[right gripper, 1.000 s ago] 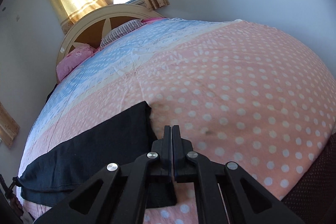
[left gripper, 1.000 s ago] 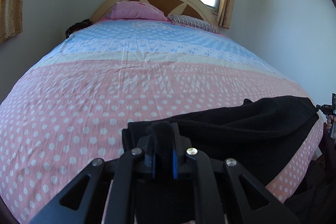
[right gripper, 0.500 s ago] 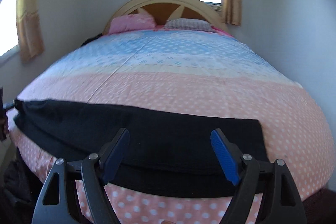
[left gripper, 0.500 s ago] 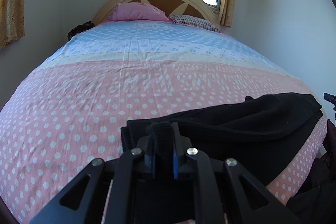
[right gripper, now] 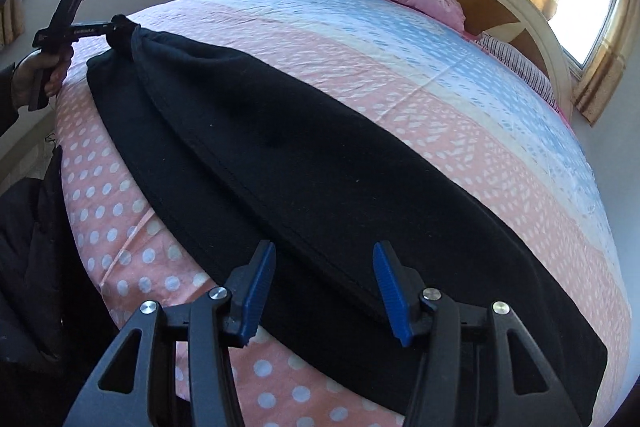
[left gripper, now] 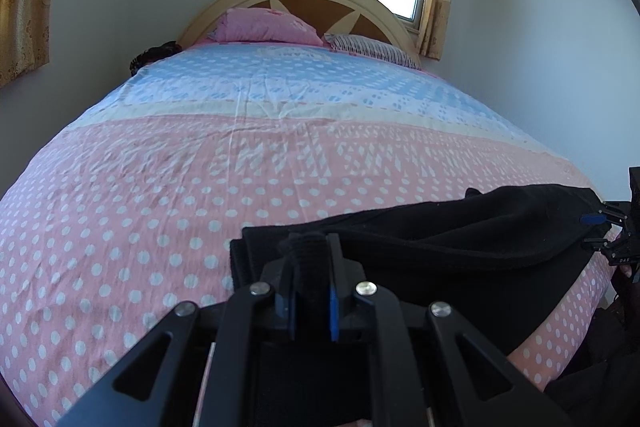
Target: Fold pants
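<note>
Left wrist view: your left gripper (left gripper: 310, 267) is pinched tight on a bunched end of the black pants (left gripper: 460, 251), which stretch toward 3 o'clock across the polka-dot bedspread (left gripper: 160, 207). Right gripper (left gripper: 596, 227) shows at the 3 o'clock edge.

Right wrist view: your right gripper (right gripper: 324, 279) has its jaws apart and closing (blue pads clear of fabric), poised over the pants' near edge at 6 o'clock. Pants (right gripper: 320, 155) run to 10 o'clock, where your left hand (right gripper: 40, 75) holds the other gripper.

matt black cloth pants (right gripper: 320, 155)
</note>
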The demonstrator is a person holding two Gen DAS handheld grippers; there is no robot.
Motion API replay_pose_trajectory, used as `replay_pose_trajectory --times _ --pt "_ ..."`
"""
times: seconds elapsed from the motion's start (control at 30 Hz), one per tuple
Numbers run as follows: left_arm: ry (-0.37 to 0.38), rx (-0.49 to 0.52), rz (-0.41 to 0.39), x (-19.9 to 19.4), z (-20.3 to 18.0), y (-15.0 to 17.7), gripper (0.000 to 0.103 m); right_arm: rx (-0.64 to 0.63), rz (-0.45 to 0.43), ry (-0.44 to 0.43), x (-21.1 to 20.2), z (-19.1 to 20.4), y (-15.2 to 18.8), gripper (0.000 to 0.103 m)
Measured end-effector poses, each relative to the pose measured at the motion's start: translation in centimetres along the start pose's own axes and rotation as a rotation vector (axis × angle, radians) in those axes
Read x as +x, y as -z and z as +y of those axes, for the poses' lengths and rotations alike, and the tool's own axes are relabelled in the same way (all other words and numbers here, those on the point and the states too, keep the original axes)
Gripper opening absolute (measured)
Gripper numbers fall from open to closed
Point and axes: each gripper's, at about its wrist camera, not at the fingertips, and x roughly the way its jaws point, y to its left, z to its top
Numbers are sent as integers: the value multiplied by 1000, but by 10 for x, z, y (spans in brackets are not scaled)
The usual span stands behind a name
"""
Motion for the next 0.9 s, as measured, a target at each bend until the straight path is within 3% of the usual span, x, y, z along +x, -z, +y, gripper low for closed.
replay_pose_trajectory --times 0.1,0.17,0.23,0.27,0.47,0.6,0.77,0.9 --pt "2 0 0 0 0 0 12 -6 7 -2 8 0 -2 49" --pt "3 -4 0 0 1 -1 12 14 5 -37 10 0 -2 24" --pt "1 0 -2 0 0 -1 12 12 10 -43 11 2 -4 6" --pt "-1 4 -6 -1 -1 -2 12 6 -1 -31 8 3 -6 4" --pt "28 17 -36 -13 0 -6 12 27 -66 -71 -29 3 -8 3" --pt "54 30 -24 -18 -3 4 12 12 -45 -92 -35 6 2 3" --pt "23 -14 28 -14 8 21 33 -5 32 -95 -10 16 13 3" --pt "-5 -21 14 -31 18 24 47 1 26 -97 -9 15 14 3"
